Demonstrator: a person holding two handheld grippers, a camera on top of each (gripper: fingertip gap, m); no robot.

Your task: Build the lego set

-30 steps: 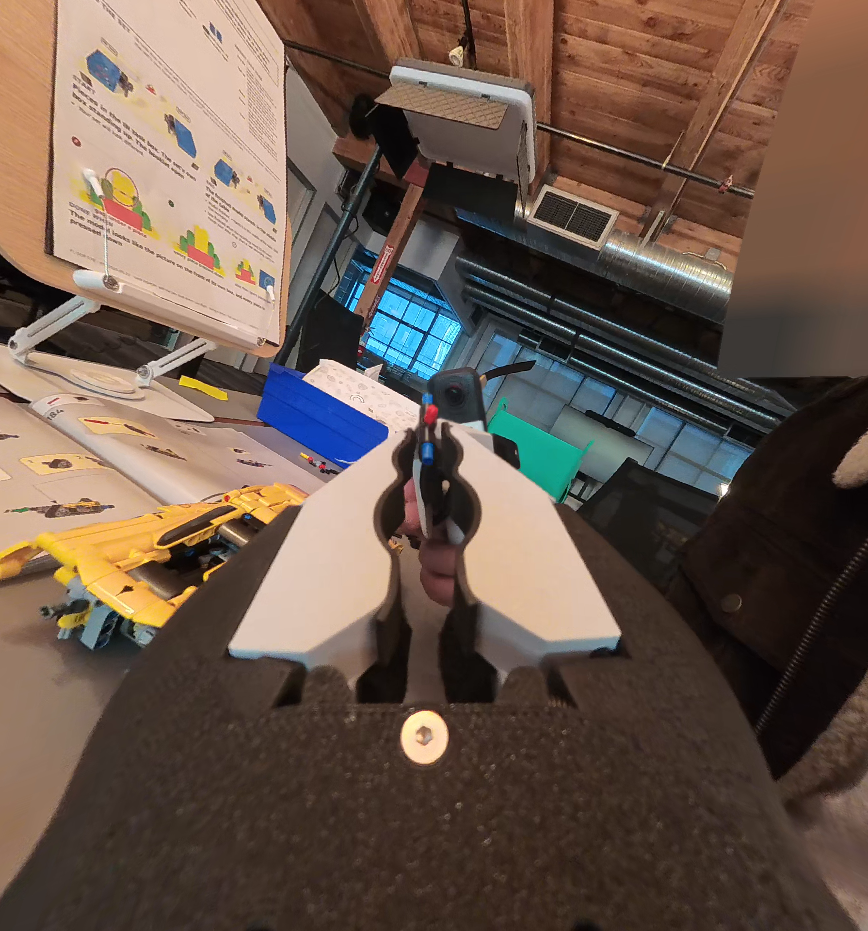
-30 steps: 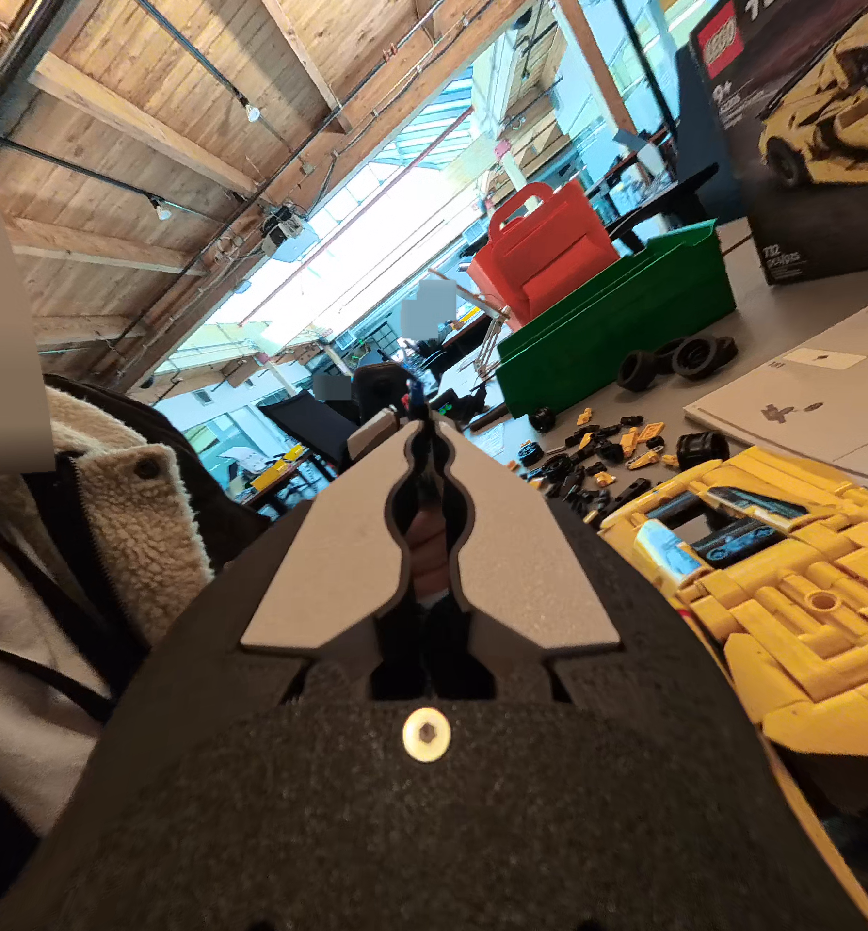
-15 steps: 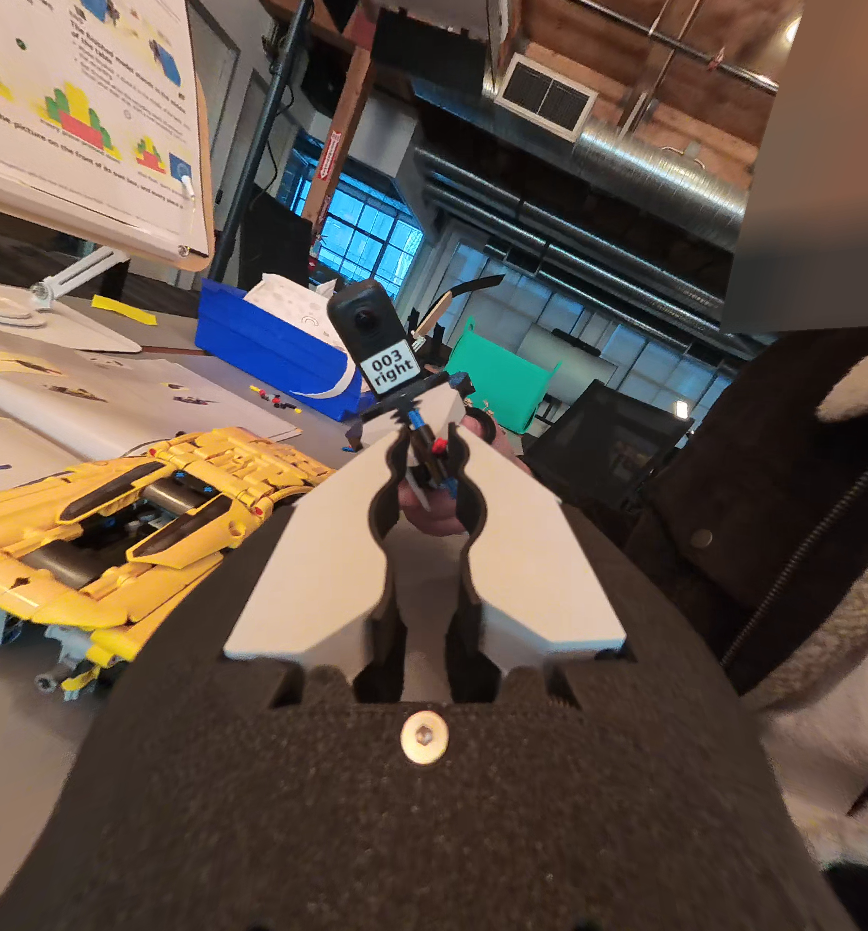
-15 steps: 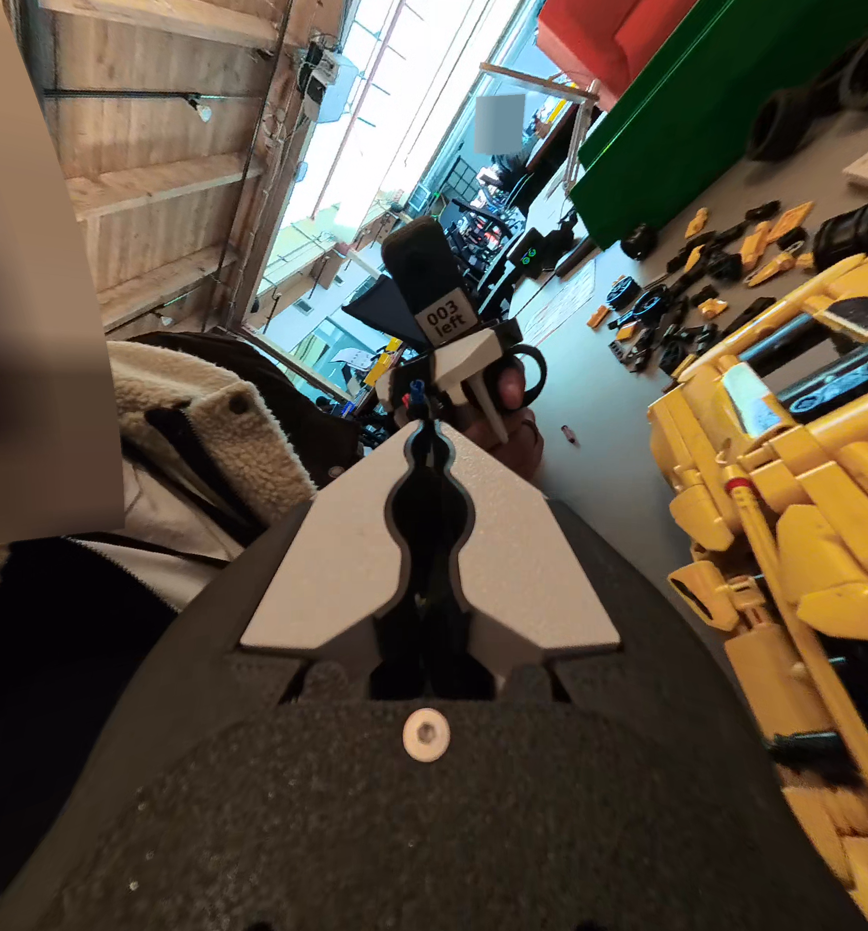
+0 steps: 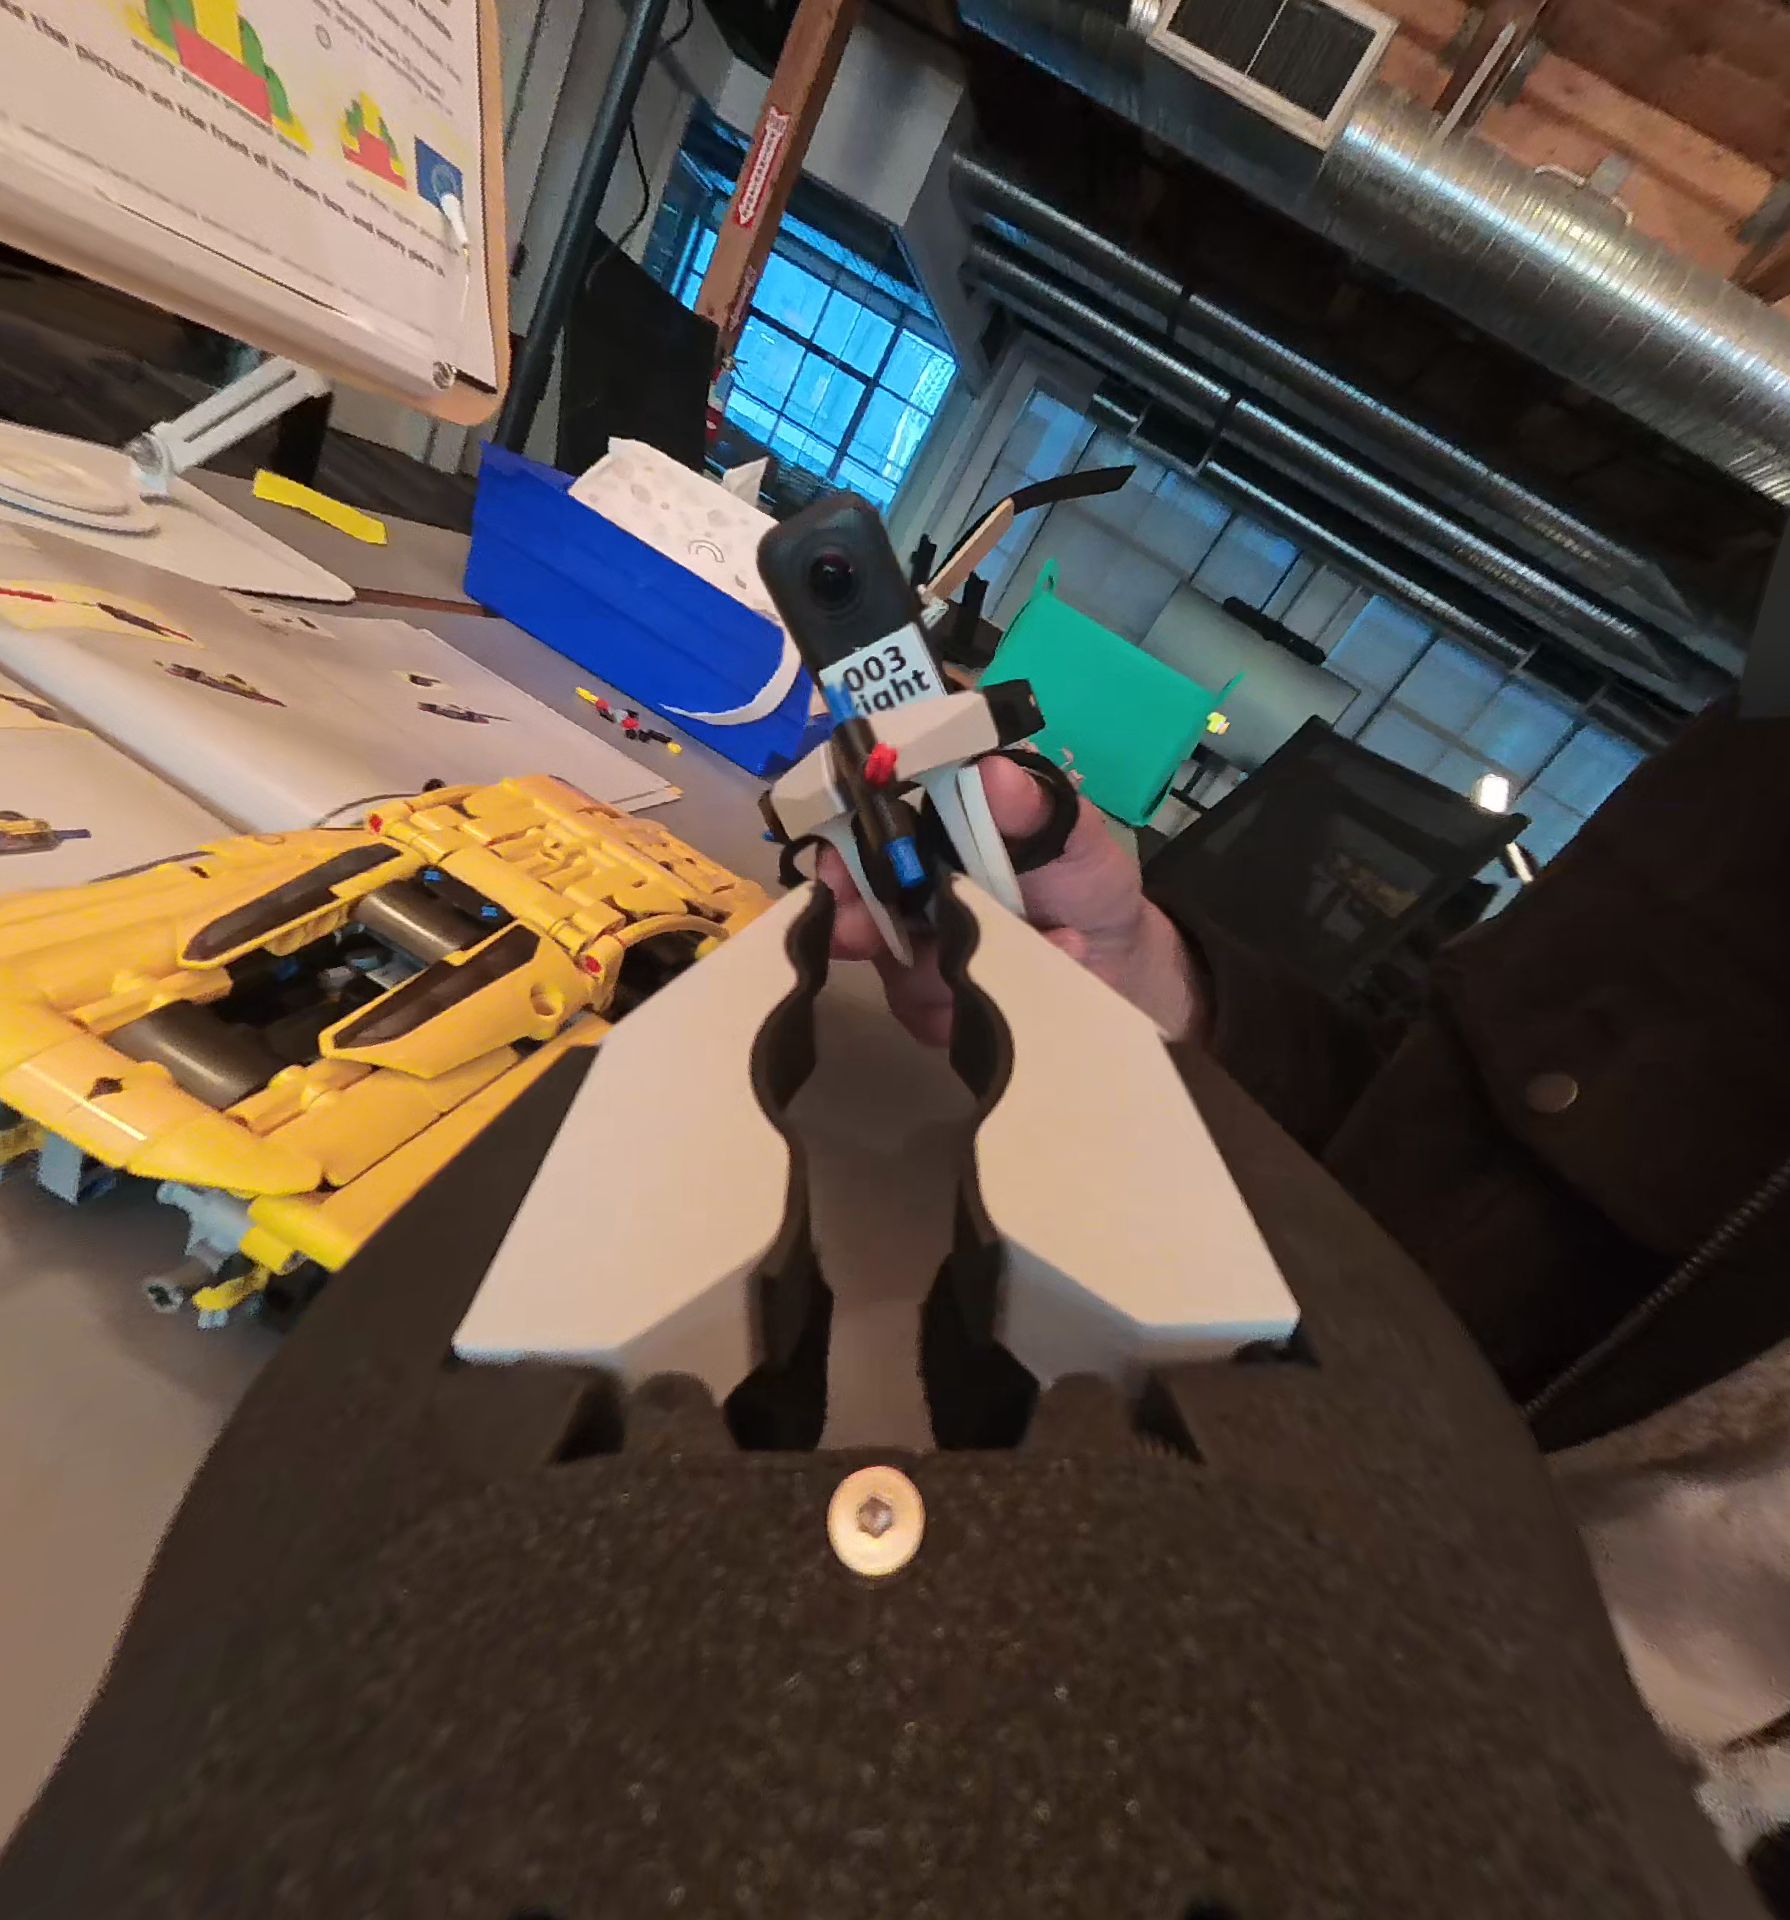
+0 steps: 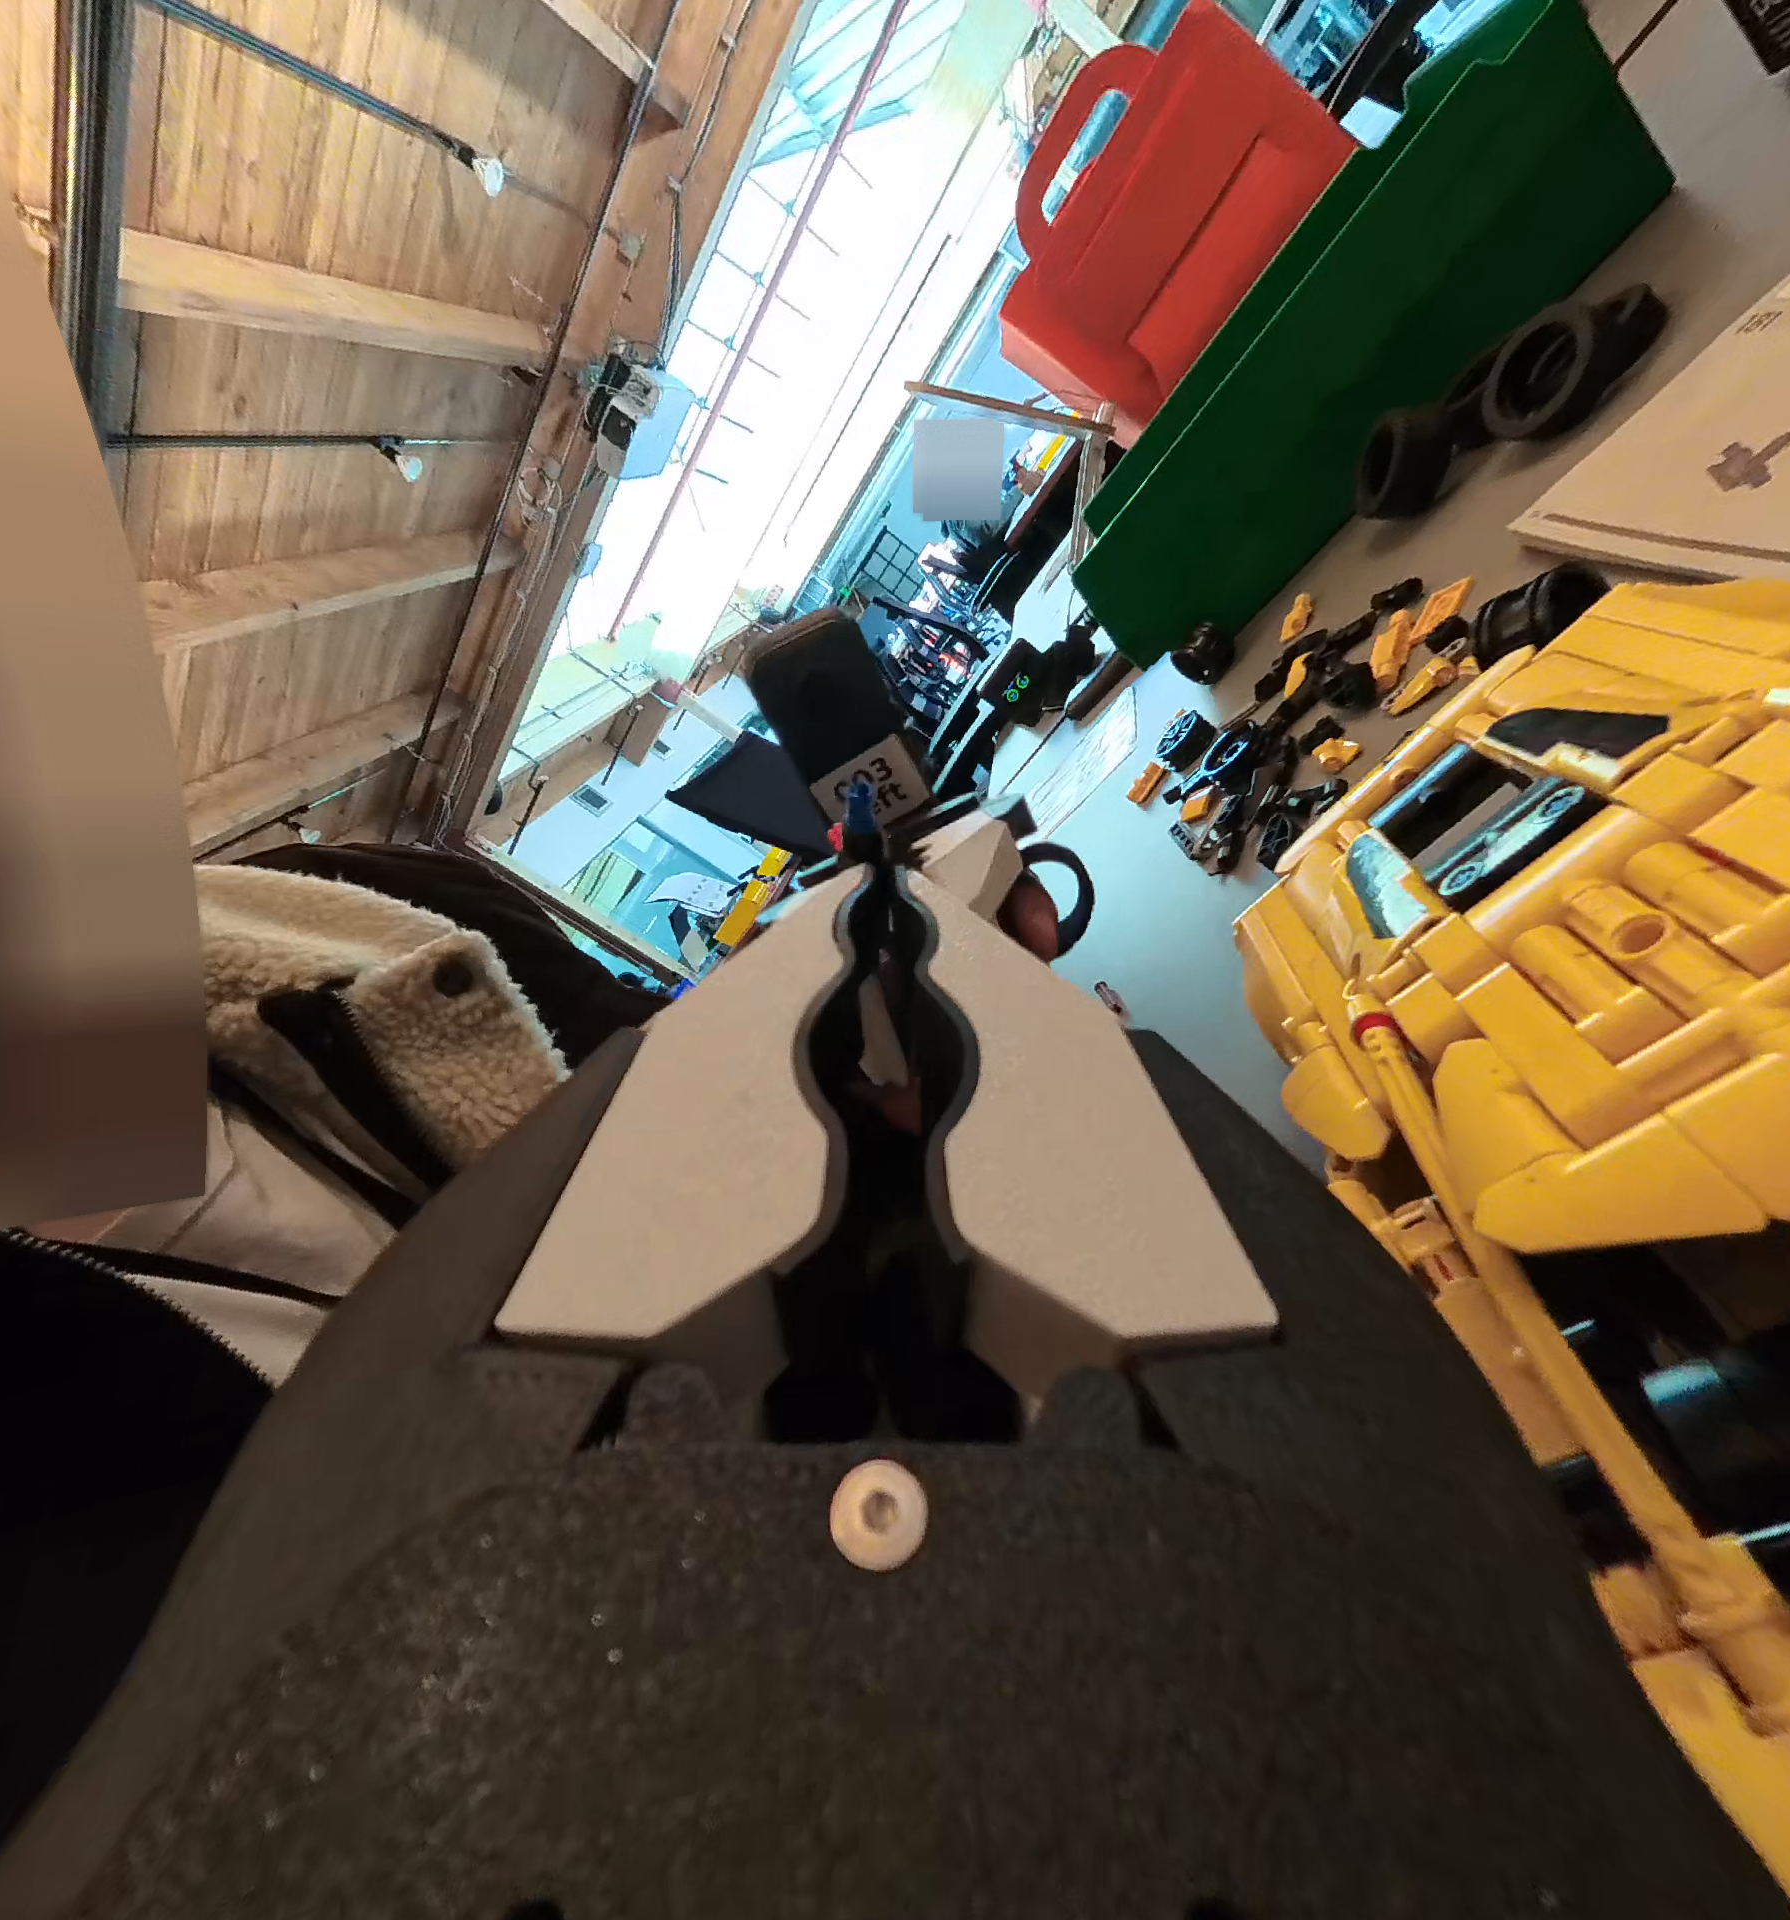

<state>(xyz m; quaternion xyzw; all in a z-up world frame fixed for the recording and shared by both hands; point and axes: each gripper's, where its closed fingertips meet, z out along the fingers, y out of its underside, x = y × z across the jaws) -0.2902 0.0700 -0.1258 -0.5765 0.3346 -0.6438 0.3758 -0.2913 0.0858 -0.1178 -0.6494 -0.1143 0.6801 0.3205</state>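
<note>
While the yellow lego car (image 5: pixel 340 997) sits on the grey surface (image 5: pixel 49 1475) at left, the left gripper (image 5: pixel 875 914) stands narrowly parted with nothing between its fingers, facing the right gripper (image 6: pixel 875 883), which pinches a thin black lego piece (image 5: pixel 875 821) with blue and red pins.

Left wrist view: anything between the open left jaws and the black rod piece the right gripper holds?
Nothing visible. The left gripper has its jaws open, and the black rod piece, clamped in the right gripper, sits just beyond its tips with only air between. The yellow car lies off to the side, out of that line.
</note>
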